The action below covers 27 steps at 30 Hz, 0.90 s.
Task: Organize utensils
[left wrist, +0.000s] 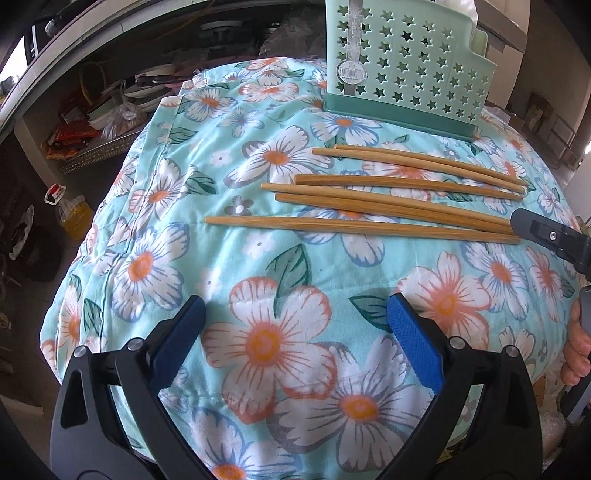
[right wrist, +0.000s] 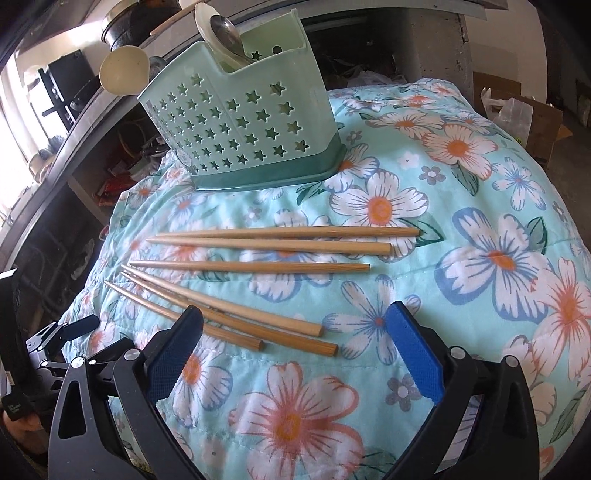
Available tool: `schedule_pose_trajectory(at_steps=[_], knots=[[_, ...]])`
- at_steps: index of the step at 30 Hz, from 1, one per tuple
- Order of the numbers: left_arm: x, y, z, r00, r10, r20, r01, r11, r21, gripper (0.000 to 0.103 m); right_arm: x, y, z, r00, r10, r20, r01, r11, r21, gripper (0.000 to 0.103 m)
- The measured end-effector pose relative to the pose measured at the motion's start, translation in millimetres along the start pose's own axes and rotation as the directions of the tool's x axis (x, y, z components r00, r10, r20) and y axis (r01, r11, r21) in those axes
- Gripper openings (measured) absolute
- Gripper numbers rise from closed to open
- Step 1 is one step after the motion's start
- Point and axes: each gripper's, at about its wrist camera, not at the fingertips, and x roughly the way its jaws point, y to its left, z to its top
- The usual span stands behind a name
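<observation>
Several wooden chopsticks (left wrist: 388, 195) lie side by side on the floral cloth, in front of a mint green utensil holder (left wrist: 406, 62) with star holes. In the right wrist view the chopsticks (right wrist: 280, 251) fan out below the holder (right wrist: 240, 125), which holds spoons (right wrist: 221, 33). My left gripper (left wrist: 295, 321) is open and empty, hovering over the cloth short of the chopsticks. My right gripper (right wrist: 295, 332) is open and empty, with the thick ends of the nearest chopsticks just between its fingers. The right gripper also shows at the right edge of the left wrist view (left wrist: 546, 232).
The floral cloth (left wrist: 258, 332) covers a rounded table. Cluttered shelves (left wrist: 92, 110) and an oil bottle (left wrist: 74, 218) stand to the left below the table edge. Cardboard boxes (right wrist: 524, 110) sit at the far right.
</observation>
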Motion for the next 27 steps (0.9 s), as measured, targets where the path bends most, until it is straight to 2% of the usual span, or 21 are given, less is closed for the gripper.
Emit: schedule_pose_trajectory(at_steps=[10,27], knots=[[-5,-1,-11,0.994,0.019,0.105,-0.017,0.999,-0.028,0.095,0,-1,0,1.0,-0.002,0.001,0.002,1.0,0.001,0.097],[-9,-5,-19,0.987,0.049,0.153,-0.043,0.998,-0.038,0.095,0,-1,-1,1.0,-0.004,0.011,0.005,1.0,-0.001,0.097]])
